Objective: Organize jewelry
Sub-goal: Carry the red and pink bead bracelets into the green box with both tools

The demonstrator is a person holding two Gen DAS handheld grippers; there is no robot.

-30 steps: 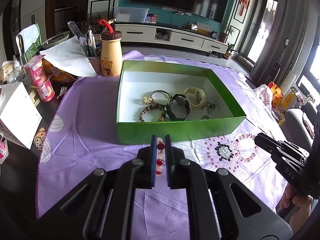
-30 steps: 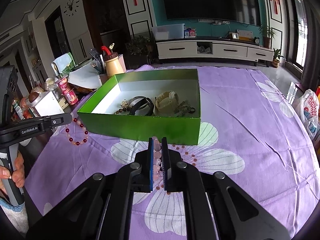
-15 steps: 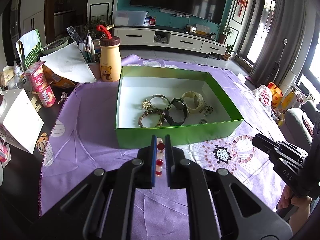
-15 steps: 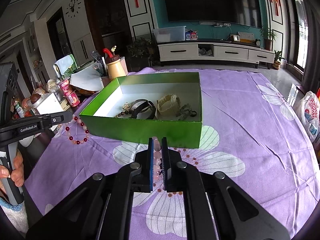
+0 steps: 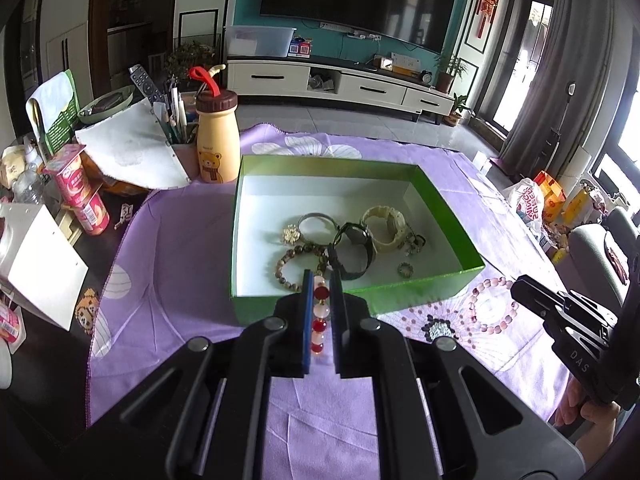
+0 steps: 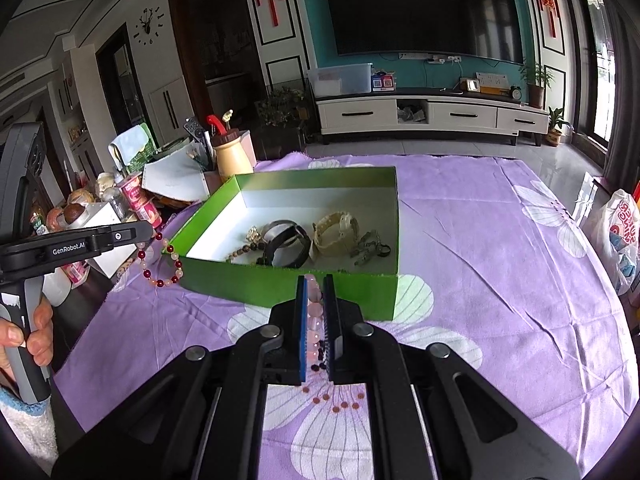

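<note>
Left gripper (image 5: 321,280) pinches my red bracelet (image 5: 320,320) just short of the box (image 5: 400,292) near wall. Right gripper (image 6: 315,280) clamps the pink bracelet (image 6: 314,320) likewise; open cloth (image 6: 500,300) lies to its right.

place: home living room — wall television (image 6: 424,8) | white media cabinet (image 6: 432,114) | clock (image 6: 150,26) | curtains (image 5: 560,80)

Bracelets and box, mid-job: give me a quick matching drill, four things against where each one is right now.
Things:
1. red and white bracelet
2. pink bracelet
3. black watch
4. yellow bottle

Places:
A. inside the green box
B. clamped in the right gripper
C. standing behind the box's left corner
D. clamped in the left gripper

Pairs: 1-D, 2-B, 3-A, 4-C
</note>
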